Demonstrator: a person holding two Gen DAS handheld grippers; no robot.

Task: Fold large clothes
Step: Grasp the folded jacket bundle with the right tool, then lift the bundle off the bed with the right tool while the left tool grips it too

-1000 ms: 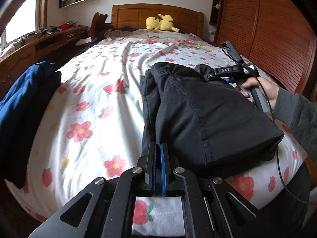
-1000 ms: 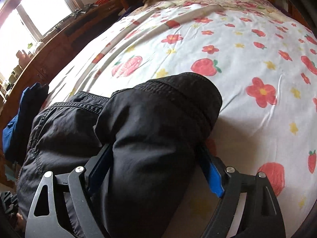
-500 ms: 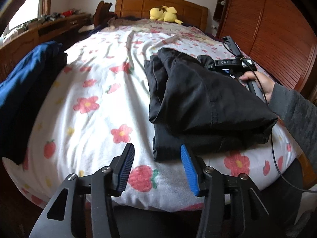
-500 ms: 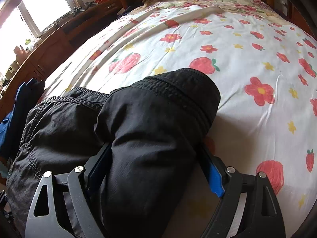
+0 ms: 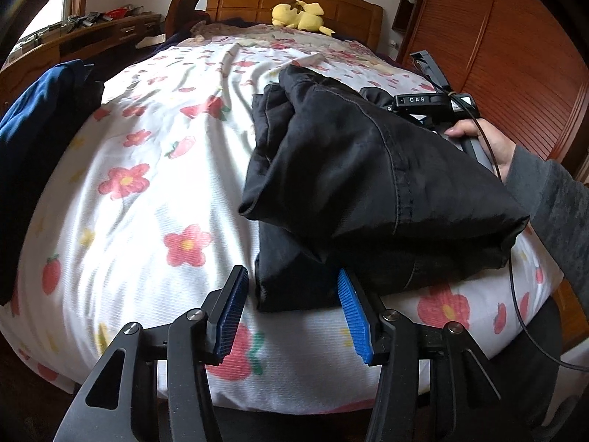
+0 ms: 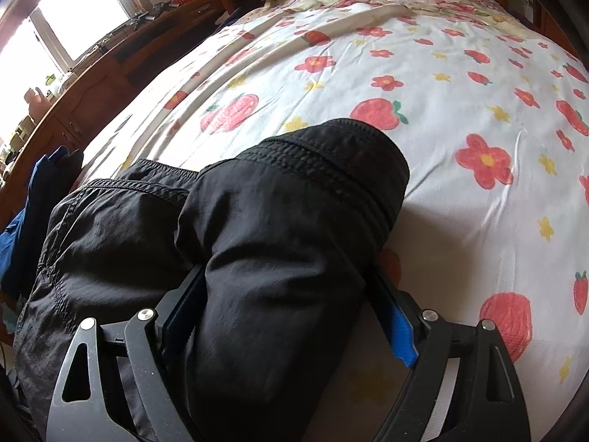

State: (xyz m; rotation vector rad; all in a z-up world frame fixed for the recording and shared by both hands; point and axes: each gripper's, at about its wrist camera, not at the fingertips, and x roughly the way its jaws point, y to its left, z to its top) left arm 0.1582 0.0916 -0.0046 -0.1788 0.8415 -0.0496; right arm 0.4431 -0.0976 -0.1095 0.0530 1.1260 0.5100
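Note:
A black garment [image 5: 368,169] lies folded on the right half of the flowered bedsheet [image 5: 147,184]. Its top layer rises like a tent toward the right gripper's body [image 5: 423,100], which a hand in a grey sleeve [image 5: 559,199] holds. In the right wrist view, my right gripper [image 6: 285,276] is shut on a thick roll of the black garment [image 6: 294,191] that fills the space between its fingers. My left gripper [image 5: 291,287] stands open at the bed's near edge. The garment's near left corner lies between its blue pads [image 5: 230,305], which do not clamp it.
A blue garment [image 5: 33,121] hangs over the bed's left side. A yellow plush toy [image 5: 300,14] sits by the wooden headboard [image 5: 239,0]. A cluttered wooden desk [image 5: 92,33] runs along the left, slatted wardrobe doors [image 5: 515,55] along the right. A cable [image 5: 515,294] trails from the right gripper.
My left gripper was shut a second ago and has opened. It has drawn back to the garment's near left corner. The right gripper keeps the same grip on the roll.

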